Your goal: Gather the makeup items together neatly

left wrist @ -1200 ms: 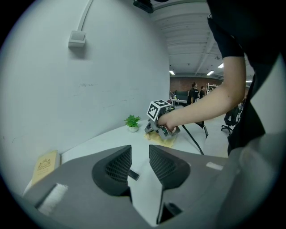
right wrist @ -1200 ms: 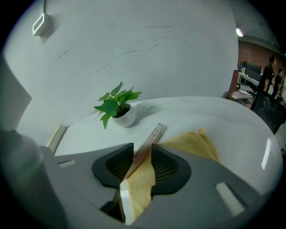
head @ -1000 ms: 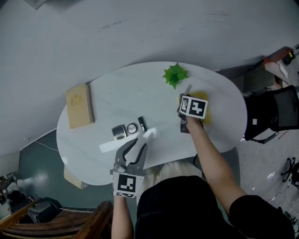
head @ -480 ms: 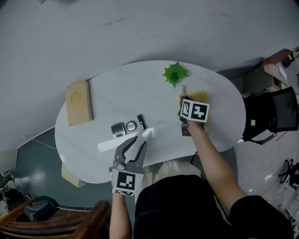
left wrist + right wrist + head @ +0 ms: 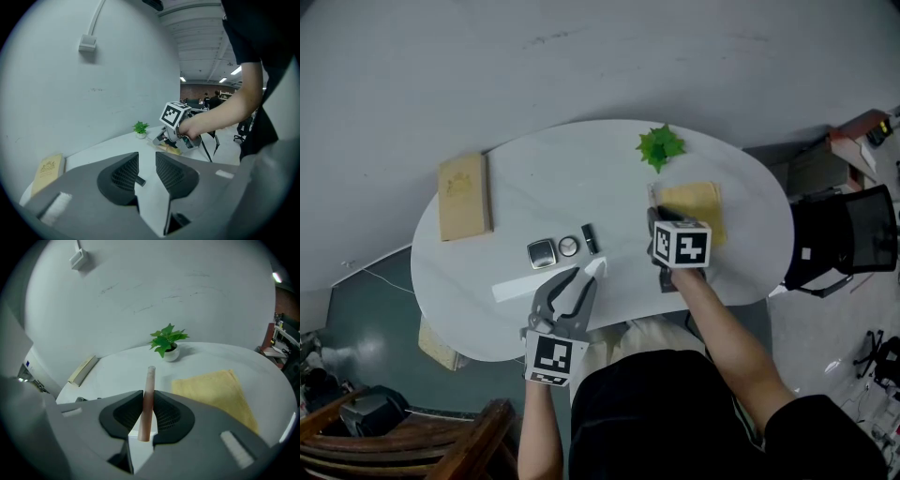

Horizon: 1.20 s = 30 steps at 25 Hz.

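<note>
At the left end of the white oval table (image 5: 581, 173), a tan book (image 5: 465, 196) is lying flat. Toward the middle, three makeup pieces are sitting in a short row, close to one another: a square silver compact (image 5: 542, 252), a small round pot (image 5: 569, 247) and a black lipstick (image 5: 590, 239). Just in front of them a long white strip (image 5: 520, 286) is lying slantwise. The left gripper (image 5: 573, 278) is hovering over the strip's right part, its jaws standing narrowly apart and pinching nothing. A dark stub is showing in the gap; it is probably the lipstick lying beyond, though that view is cramped. Further right, the right gripper (image 5: 147, 405) is clamping a slim pinkish stick (image 5: 149, 385), its jaws having just been closing on it. The stick's free end is poking out past the fingertips, by the left edge of a yellow cloth (image 5: 698, 202). A small green plant (image 5: 660, 145) is standing behind the cloth. A black chair (image 5: 848, 234) is standing off the table's right end.
</note>
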Tool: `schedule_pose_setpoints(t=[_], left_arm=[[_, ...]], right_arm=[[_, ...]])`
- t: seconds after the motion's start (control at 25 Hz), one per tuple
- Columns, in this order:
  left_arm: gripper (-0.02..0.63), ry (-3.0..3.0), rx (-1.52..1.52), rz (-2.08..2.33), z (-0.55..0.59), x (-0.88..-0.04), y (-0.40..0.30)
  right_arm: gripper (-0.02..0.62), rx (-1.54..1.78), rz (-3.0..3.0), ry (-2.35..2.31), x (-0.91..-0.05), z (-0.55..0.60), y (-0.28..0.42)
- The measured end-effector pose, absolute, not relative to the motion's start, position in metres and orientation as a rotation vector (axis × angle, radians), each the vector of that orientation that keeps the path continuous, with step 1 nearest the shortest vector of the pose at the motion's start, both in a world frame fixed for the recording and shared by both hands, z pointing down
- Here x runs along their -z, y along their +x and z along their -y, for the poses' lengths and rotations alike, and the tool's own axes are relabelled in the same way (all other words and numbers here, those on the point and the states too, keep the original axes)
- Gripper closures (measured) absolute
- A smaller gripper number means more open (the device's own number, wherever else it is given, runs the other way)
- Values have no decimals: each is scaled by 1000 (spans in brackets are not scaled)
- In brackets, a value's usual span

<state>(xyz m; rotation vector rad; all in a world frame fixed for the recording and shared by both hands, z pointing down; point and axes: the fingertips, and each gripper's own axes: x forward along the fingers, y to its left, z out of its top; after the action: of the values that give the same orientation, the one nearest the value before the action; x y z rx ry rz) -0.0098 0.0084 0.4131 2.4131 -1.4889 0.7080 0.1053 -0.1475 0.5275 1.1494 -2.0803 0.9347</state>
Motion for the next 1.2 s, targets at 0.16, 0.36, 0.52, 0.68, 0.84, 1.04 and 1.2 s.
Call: schedule_pose_setpoints(t=[0.16,0.36,0.52,0.68,0.84,1.04,1.2], left_arm=[[497,2405,-683,1500,-12,-413,-13],[499,2390,-665,1505,-19,-417,-19],[506,2372,-657,1522,-25,-417,-25],[511,2354,-652,1542,-29,-417,-33],[511,2342,-654,1547,-33,-419,-39],[511,2336,-660,1545,-37,-421,-42],[511,2328,-665,1543,-41,-424,-43]], right_arm=[[518,-912,2111,1070,-525,126,84],[518,-890,2114,990,-532,103,59],[518,-890,2105,958,-539,92,47],[518,-894,2096,962,-544,88,39],[518,-890,2080,963,-549,83,33],[518,-882,2076,945,-560,77,25],[518,-855,2065,951,-565,77,24]])
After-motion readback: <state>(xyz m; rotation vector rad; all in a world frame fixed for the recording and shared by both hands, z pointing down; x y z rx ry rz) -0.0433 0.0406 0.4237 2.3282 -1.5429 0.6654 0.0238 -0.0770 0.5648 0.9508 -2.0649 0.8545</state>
